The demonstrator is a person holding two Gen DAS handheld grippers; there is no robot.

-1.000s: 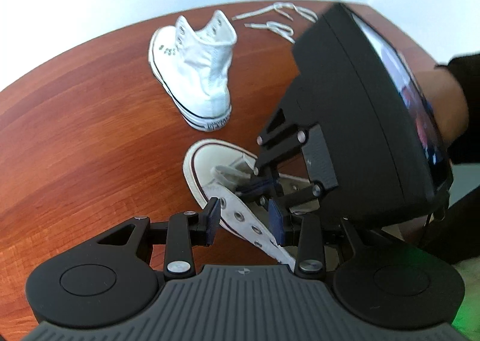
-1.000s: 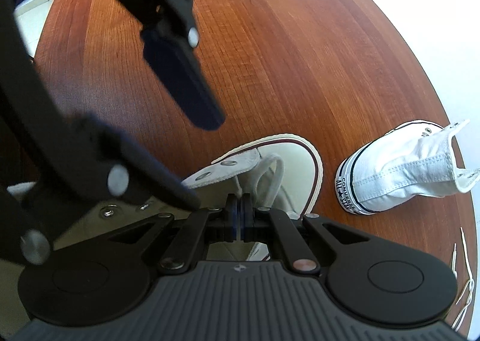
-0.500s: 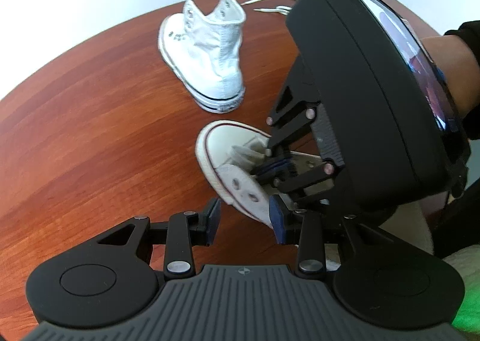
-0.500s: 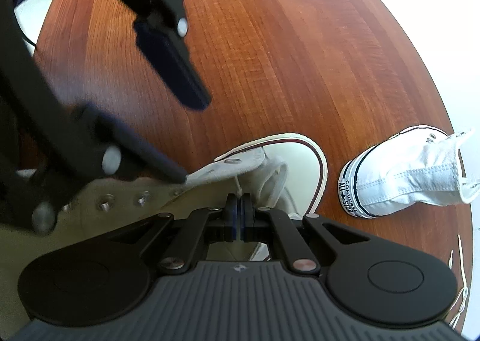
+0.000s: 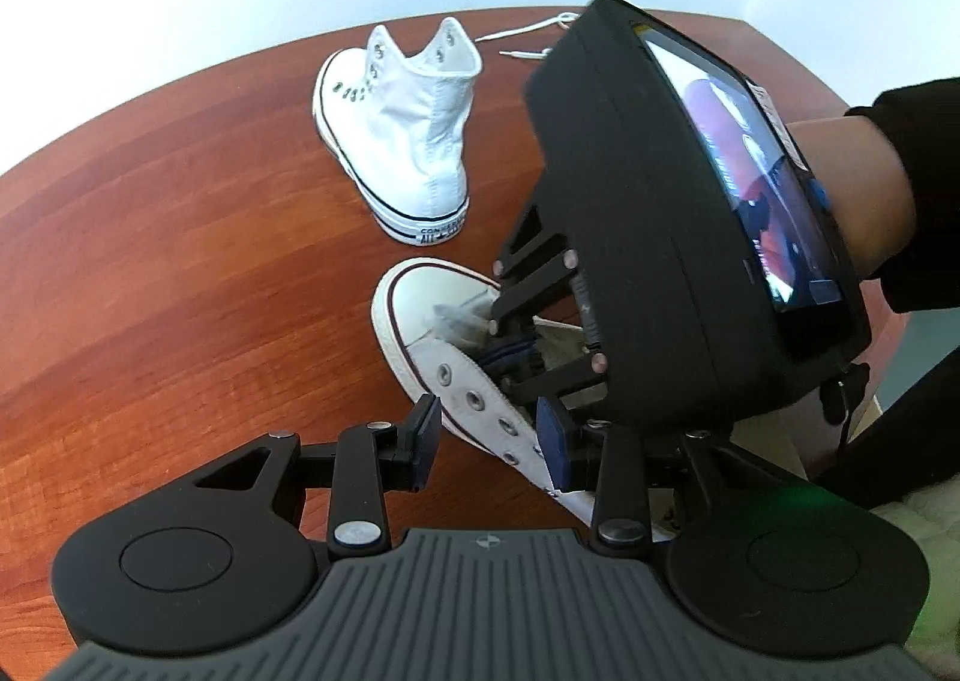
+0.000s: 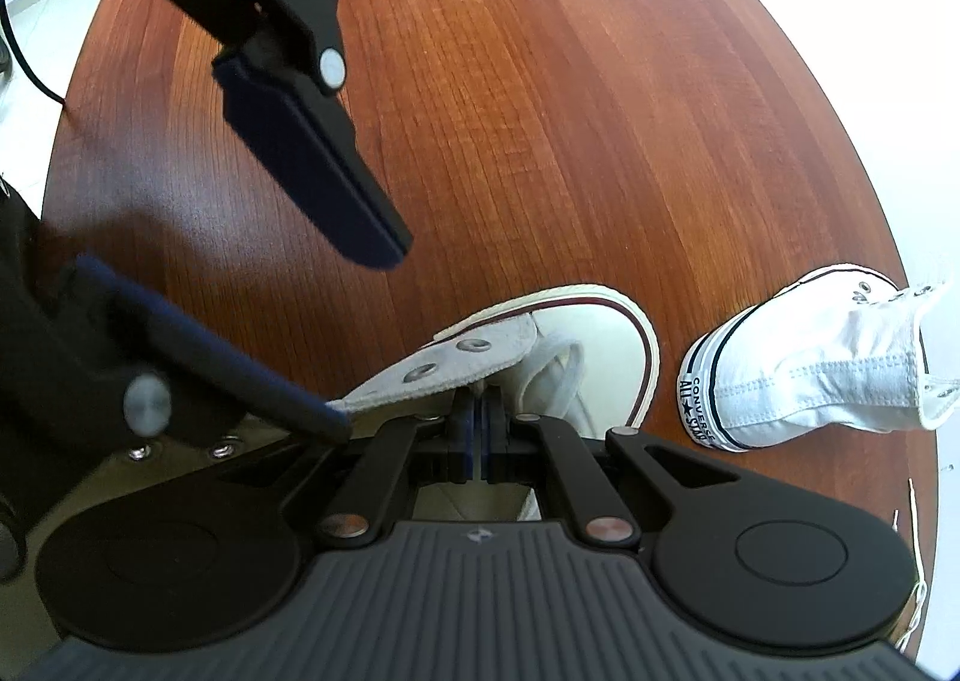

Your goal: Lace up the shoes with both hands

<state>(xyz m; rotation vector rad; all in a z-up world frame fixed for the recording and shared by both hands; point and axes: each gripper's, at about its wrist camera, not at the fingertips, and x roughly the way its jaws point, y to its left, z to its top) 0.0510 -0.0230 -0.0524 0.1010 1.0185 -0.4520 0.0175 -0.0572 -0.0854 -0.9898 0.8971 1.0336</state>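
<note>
Clearly little is laced yet. On the round wooden table [image 5: 150, 273] the bright white high-top [image 5: 408, 123] stands at twelve o'clock with bare eyelets, and spare laces [image 5: 528, 30] lie beyond it at one o'clock. The cream sneaker [image 5: 420, 309] being worked sits at six o'clock, its visible eyelets empty too. The left gripper [image 5: 489, 444] hovers half apart astride the eyelet flap [image 5: 480, 399], not pinching it. The right gripper [image 6: 478, 429] is pressed together inside the shoe, perhaps on a lace [image 6: 567, 375]; its body hides what it pinches.
</note>
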